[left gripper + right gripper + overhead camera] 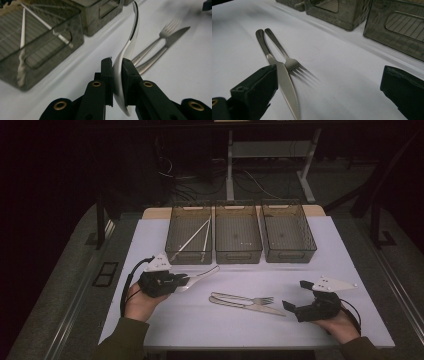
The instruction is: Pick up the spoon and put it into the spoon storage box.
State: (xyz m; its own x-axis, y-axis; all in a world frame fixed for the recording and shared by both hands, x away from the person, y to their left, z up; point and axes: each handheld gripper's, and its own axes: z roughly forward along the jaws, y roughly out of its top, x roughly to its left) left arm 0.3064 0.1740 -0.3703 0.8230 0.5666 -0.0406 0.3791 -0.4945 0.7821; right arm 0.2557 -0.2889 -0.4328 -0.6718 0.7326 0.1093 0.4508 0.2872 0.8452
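**Spoon gripped, bins just ahead**

Left gripper (pixel 186 281) pinches spoon (pixel 125 55) by its bowl, handle pointing far-right toward middle bin (pixel 238 233), just beyond. Right gripper (pixel 300 296) spread wide, near knife (pixel 284 85) and fork (pixel 287 58).

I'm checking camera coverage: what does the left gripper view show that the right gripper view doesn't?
Left gripper view: a spoon clamped between the left gripper's fingers, and white sticks lying in a grey bin. Right gripper view: the right gripper's fingers standing wide apart with nothing between them, and the knife's serrated edge. Both: the fork and knife side by side on the white table, with bins behind.
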